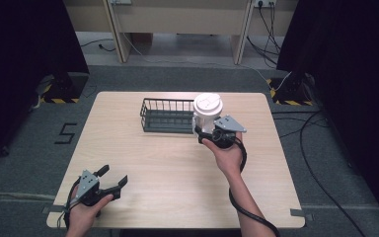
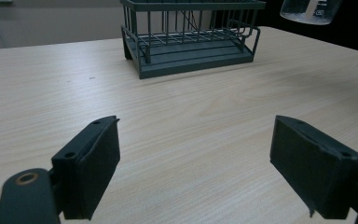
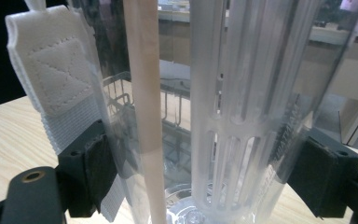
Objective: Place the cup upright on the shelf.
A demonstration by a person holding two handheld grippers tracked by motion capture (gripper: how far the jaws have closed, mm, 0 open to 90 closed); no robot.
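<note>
Left gripper point(image 1: 112, 180) spread wide, idle near pale wooden table's point(image 1: 177, 163) front edge. Right gripper point(image 1: 206, 132) clamped on clear plastic white-lidded tumbler point(image 1: 207, 112), raised beside dark wire basket point(image 1: 167, 115); grey carpet, trailing cables beyond.

One sign can be read — a black figure "5" point(image 1: 65, 133) marked on the grey floor point(image 1: 24, 158), left of the table point(image 1: 177, 173) and level with its middle. The clear bottle point(image 3: 242, 93) bears faint lettering down its right side in the right gripper view — too blurred to read.
</note>
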